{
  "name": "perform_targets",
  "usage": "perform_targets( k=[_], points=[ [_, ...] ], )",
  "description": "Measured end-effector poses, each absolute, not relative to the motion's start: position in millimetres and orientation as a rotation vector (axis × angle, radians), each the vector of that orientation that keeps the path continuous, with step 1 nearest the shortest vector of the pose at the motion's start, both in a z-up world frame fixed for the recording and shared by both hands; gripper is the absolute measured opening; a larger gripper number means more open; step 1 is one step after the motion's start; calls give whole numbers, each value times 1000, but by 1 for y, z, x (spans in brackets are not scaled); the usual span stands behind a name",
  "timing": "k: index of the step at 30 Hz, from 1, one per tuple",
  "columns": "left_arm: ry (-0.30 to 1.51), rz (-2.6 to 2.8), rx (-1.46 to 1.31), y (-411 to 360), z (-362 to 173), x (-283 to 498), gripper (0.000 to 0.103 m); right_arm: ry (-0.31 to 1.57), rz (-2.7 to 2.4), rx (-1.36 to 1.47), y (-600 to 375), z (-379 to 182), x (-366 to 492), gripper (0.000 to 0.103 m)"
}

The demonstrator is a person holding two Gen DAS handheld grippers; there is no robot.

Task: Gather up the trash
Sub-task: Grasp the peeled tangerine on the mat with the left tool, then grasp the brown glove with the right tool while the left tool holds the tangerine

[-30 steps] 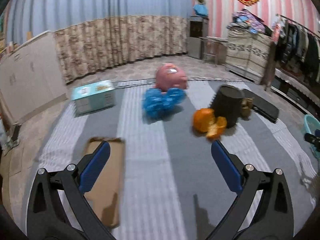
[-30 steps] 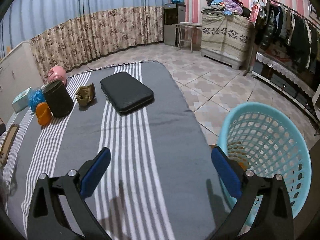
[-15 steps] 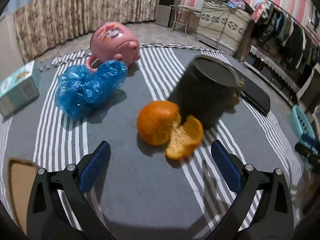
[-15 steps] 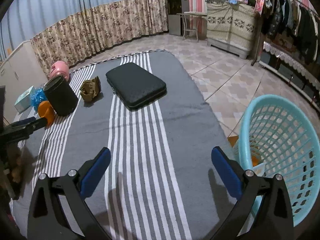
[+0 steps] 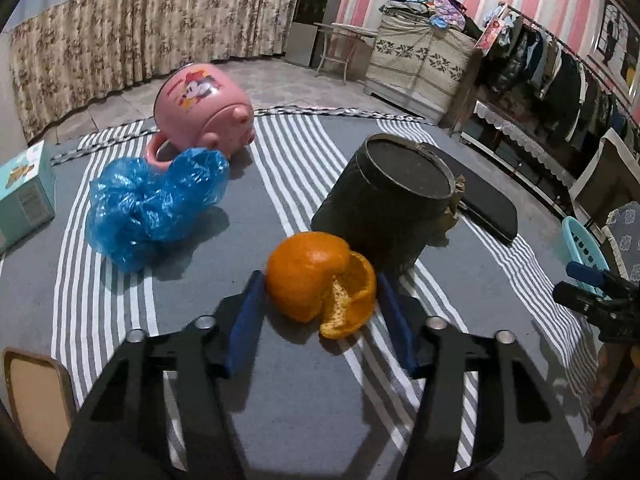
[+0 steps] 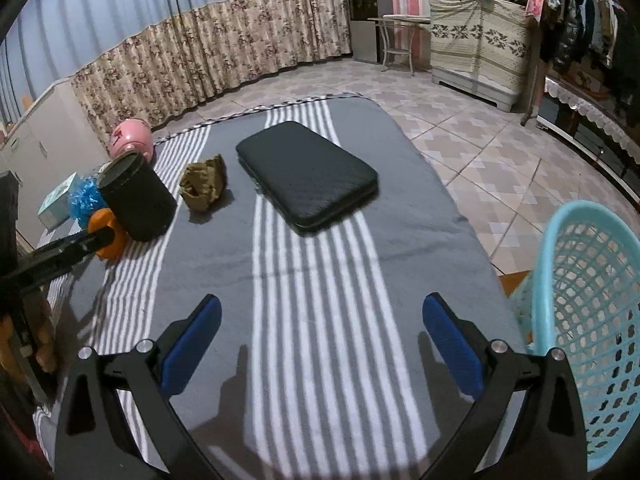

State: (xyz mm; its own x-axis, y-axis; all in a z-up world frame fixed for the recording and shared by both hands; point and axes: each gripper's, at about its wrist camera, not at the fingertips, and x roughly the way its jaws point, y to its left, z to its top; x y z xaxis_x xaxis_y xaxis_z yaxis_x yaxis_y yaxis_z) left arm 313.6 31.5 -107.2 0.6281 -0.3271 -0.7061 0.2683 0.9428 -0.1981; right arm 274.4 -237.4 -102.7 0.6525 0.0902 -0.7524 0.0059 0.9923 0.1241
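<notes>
An orange peel [image 5: 320, 280] lies on the grey striped cloth [image 5: 192, 276], right in front of a black round tin [image 5: 384, 204]. My left gripper [image 5: 321, 292] has closed around the peel, its blue pads touching both sides. The peel also shows in the right wrist view [image 6: 106, 232]. A crumpled blue plastic bag [image 5: 152, 204] lies to the left. My right gripper [image 6: 322, 340] is open and empty over the cloth, next to the light blue basket [image 6: 592, 320] at the right.
A pink mug [image 5: 200, 108] lies behind the blue bag. A teal box [image 5: 24, 192] sits far left, a cardboard piece [image 5: 36, 396] near left. A black flat case [image 6: 306, 176] and a crumpled brown wad [image 6: 204, 188] lie mid-cloth.
My left gripper moved forward to the orange peel and its jaws closed onto it. My right gripper drifted slightly and stayed open.
</notes>
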Motion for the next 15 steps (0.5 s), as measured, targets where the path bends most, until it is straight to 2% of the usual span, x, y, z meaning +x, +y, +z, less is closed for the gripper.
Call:
perform_targets(
  k=[1,7,15],
  points=[
    [812,-342,-87,33,-106,312,42,858,47,113,-234,-102,276,98],
    [805,-340,-121,43,-104,314,34,843,50,64,-212,-99,289,98],
    [738,-205,-157,79,-91,306,33,793,52,-14,-185,-94,316,98]
  ],
)
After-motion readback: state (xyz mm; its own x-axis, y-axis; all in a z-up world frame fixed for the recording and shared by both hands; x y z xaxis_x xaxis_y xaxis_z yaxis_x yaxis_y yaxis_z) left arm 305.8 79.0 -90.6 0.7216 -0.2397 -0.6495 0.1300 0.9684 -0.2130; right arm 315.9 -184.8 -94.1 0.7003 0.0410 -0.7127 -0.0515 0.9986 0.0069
